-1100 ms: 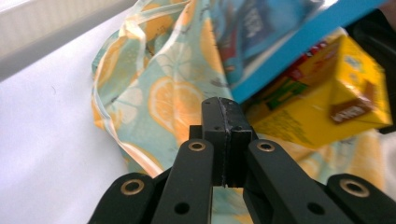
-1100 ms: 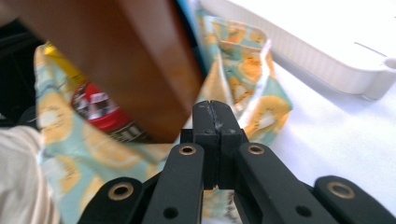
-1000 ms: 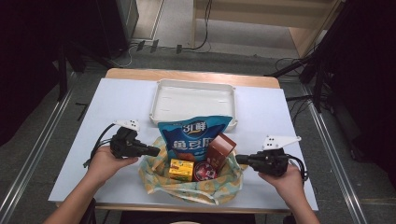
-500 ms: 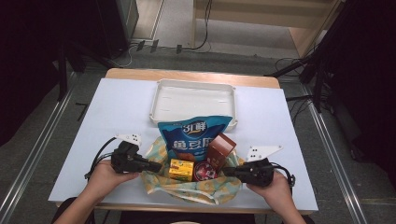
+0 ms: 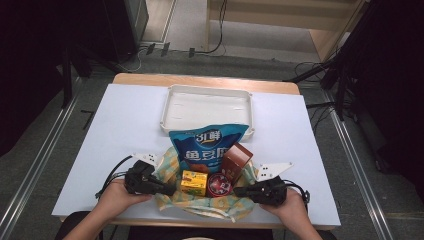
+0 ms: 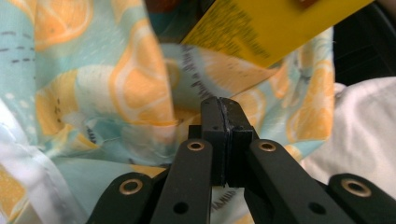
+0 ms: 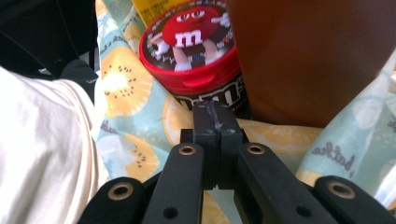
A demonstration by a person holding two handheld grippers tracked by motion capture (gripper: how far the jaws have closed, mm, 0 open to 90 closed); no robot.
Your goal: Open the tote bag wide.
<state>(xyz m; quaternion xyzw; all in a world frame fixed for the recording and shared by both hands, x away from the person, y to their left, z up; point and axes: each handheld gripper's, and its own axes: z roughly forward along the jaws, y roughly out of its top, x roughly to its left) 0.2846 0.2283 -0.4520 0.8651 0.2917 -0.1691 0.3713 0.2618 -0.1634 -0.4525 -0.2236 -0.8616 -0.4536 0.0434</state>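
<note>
A lemon-print cloth (image 5: 200, 204) lies at the table's near edge, its sides bunched up around snacks. On it are a blue snack bag (image 5: 207, 147), a brown box (image 5: 236, 159), a yellow box (image 5: 194, 182) and a red M&M's tub (image 5: 219, 185). My left gripper (image 5: 170, 190) is at the cloth's left edge. In the left gripper view it (image 6: 219, 105) is shut, with cloth folds (image 6: 93, 93) drawn to its tip under the yellow box (image 6: 271, 28). My right gripper (image 5: 237, 191) meets the right edge. In its own view it (image 7: 212, 109) is shut on cloth (image 7: 126, 107) before the tub (image 7: 191, 42) and brown box (image 7: 317, 56).
An empty white tray (image 5: 172, 107) stands just behind the blue bag, at the middle back of the light blue table (image 5: 125, 125). The person's white clothing (image 7: 42, 149) is close behind the table's near edge. Dark equipment and cables surround the table.
Both hands moved their grippers toward the near edge and inward, from beside the cloth's sides to its lower corners. The snacks have stayed in place.
</note>
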